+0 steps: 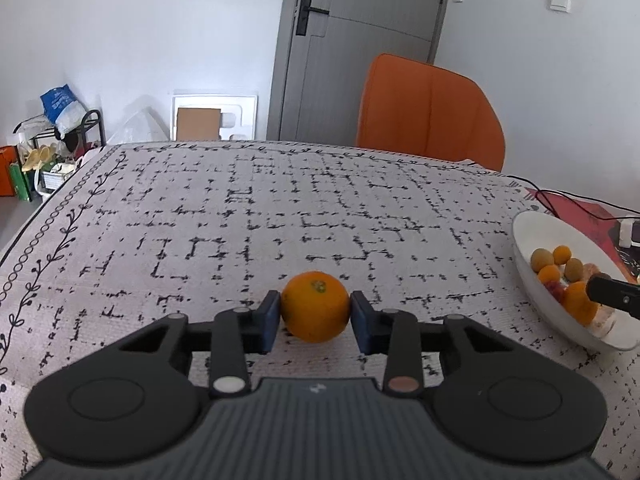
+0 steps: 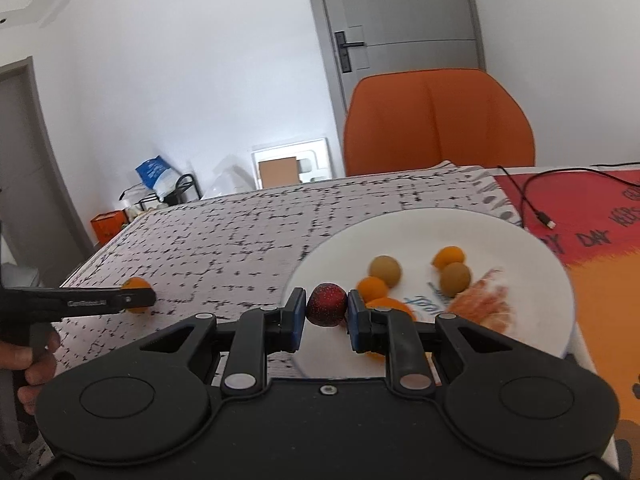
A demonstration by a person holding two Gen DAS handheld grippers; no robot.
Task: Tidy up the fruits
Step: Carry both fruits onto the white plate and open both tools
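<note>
My left gripper [image 1: 315, 314] is shut on an orange [image 1: 315, 306] low over the patterned tablecloth [image 1: 240, 220]; the orange also shows in the right wrist view [image 2: 137, 284]. My right gripper [image 2: 327, 312] is shut on a dark red fruit [image 2: 326, 305] over the near left part of the white plate [image 2: 520, 248]. The plate holds small orange fruits [image 2: 449, 257], brownish round fruits [image 2: 385, 270] and a peeled citrus piece [image 2: 484, 306]. The plate also shows at the right in the left wrist view [image 1: 532, 232].
An orange chair [image 1: 428, 108] stands behind the table's far edge. A black cable [image 2: 524, 196] lies on a red and orange mat [image 2: 600, 248] right of the plate. Clutter and a rack [image 1: 60, 140] stand by the wall at the left.
</note>
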